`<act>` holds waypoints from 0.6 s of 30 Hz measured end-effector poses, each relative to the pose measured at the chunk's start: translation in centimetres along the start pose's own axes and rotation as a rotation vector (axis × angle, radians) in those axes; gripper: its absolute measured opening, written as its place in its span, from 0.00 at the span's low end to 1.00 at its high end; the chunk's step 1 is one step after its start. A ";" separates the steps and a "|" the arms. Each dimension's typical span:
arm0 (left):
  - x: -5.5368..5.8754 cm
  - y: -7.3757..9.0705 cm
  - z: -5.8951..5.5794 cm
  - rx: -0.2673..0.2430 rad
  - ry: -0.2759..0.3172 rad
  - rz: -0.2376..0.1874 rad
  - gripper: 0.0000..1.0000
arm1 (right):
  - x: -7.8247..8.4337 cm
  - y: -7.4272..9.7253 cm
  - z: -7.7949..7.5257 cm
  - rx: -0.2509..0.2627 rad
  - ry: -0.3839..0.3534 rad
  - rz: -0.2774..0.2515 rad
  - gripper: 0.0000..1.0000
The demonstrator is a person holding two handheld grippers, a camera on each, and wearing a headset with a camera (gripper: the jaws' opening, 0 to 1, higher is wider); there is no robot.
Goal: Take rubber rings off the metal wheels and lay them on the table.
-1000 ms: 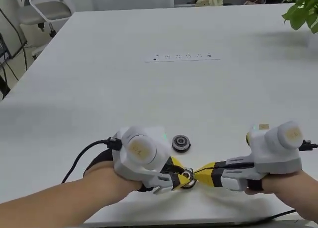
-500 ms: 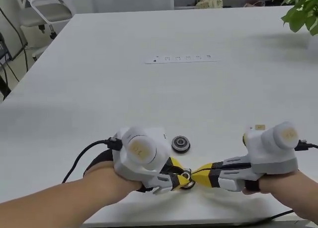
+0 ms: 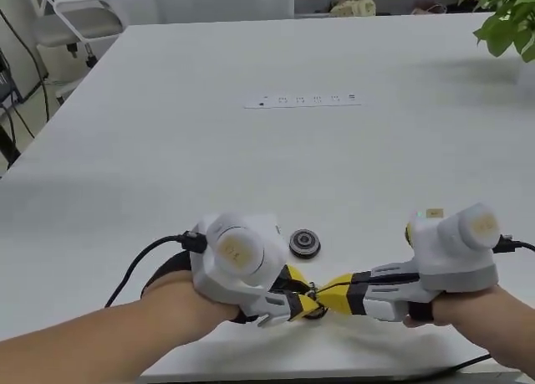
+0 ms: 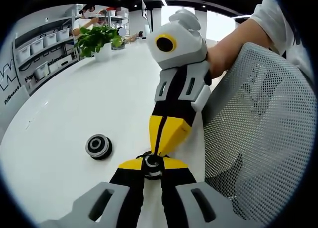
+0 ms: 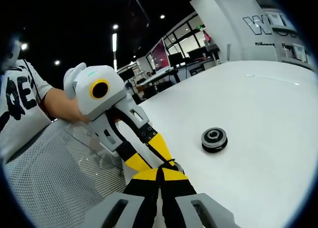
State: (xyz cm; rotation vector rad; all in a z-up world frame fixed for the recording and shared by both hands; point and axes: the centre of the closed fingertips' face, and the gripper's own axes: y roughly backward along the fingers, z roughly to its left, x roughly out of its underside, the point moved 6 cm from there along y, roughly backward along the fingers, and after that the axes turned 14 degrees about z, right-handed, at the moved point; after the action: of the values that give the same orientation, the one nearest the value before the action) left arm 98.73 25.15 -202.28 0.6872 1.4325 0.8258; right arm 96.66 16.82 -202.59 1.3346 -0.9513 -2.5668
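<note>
My left gripper points right near the table's front edge, shut on a small metal wheel. From the right, my right gripper meets it tip to tip, jaws pinched on the thin black rubber ring at that wheel's rim. In the left gripper view the right gripper comes down onto the held wheel. A second wheel with its black ring on lies flat on the white table, just beyond both grippers; it is also in the gripper views as the second wheel.
A white power strip lies mid-table. A green plant stands at the far right corner, and a chair is off the far left. A mesh chair back is close behind the grippers. The left gripper's cable trails left.
The right gripper has edged slightly left and down against the held wheel, whose silver face shows less. The left gripper and the loose wheel have stayed put.
</note>
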 end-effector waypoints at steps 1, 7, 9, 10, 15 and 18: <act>0.0 0.0 0.0 0.000 0.000 0.000 0.07 | 0.0 0.0 0.0 0.004 0.005 0.006 0.00; 0.0 0.0 0.0 0.002 -0.002 -0.005 0.07 | 0.1 0.1 -0.3 0.017 0.004 0.004 0.00; 0.0 0.0 0.0 0.003 -0.001 -0.007 0.07 | 0.2 0.1 -0.3 0.020 0.002 0.009 0.00; 0.0 0.0 0.0 0.003 -0.003 -0.007 0.07 | 0.2 0.1 -0.3 0.020 0.002 0.011 0.00; 0.1 0.0 0.0 0.007 0.003 -0.022 0.07 | 0.4 0.2 -0.4 0.027 -0.007 0.015 0.00; 0.0 0.0 0.0 0.006 -0.002 -0.021 0.07 | 0.4 0.4 -0.4 0.028 -0.009 0.013 0.00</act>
State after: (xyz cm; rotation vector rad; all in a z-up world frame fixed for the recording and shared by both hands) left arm 98.77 25.17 -202.31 0.6763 1.4391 0.8048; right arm 96.62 16.19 -202.87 1.3203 -0.9983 -2.5618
